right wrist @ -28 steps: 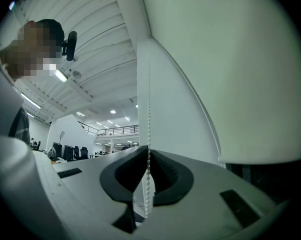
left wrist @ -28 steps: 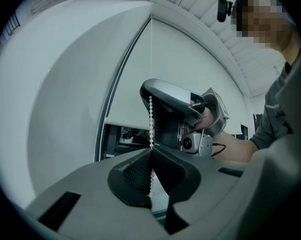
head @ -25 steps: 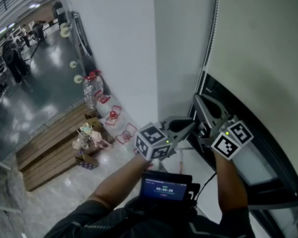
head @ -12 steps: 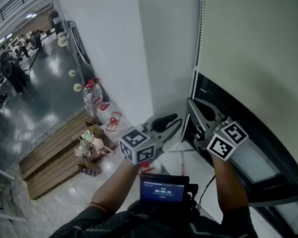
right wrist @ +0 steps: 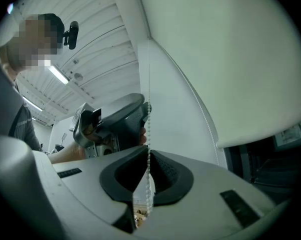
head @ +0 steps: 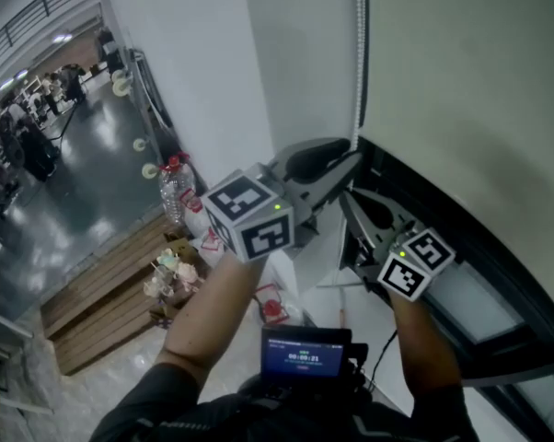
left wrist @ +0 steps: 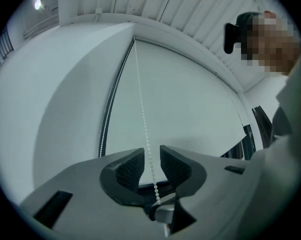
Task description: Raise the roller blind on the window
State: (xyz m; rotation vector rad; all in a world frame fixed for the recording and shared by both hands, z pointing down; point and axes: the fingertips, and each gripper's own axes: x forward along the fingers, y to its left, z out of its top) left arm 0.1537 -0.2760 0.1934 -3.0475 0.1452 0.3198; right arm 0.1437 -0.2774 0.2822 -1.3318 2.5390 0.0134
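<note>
- Right hand-held gripper (right wrist: pixel 148 160): jaws clamped on the bead chain (right wrist: pixel 149 126), low by the dark window frame (head: pixel 479 224).
- Left hand-held gripper (left wrist: pixel 151 156): higher up, jaws just opened, chain runs between the pads, not pinched.
- Roller blind (head: pixel 470 90): cream, covers the upper window, just right of the chain.
- Room: white wall (head: pixel 203 72), glossy grey floor (head: pixel 84 168), wooden planks (head: pixel 102 288) lying on it.

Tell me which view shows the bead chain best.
Left gripper view: the bead chain runs unobstructed up the blind, between the left gripper's just-opened fingers. Right gripper view: short stretch pinched in the right gripper; head view: thin line.
</note>
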